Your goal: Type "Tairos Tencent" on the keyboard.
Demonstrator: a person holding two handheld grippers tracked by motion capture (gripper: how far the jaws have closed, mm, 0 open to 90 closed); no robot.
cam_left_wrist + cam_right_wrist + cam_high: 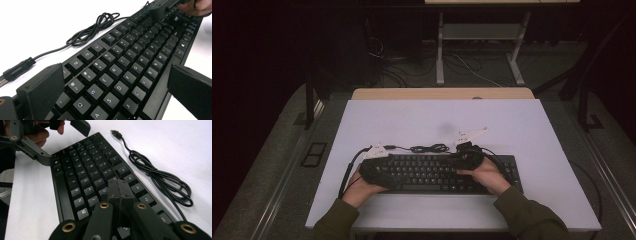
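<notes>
One black keyboard [437, 172] lies flat on a white tabletop [412, 120], close to the near edge, with bare surface wide open behind it and at both sides. One black cable [429, 148] sits coiled just behind the keyboard's back edge, its plug [115, 133] lying loose on the tabletop. Two tools are in view. The left tool [112, 87] is released, its jaws spread wide, straddling the keyboard's left end from back edge to front edge. The right tool [120, 188] is clenched, jaws pressed together with nothing between them, its tip over the keys at the keyboard's right half
</notes>
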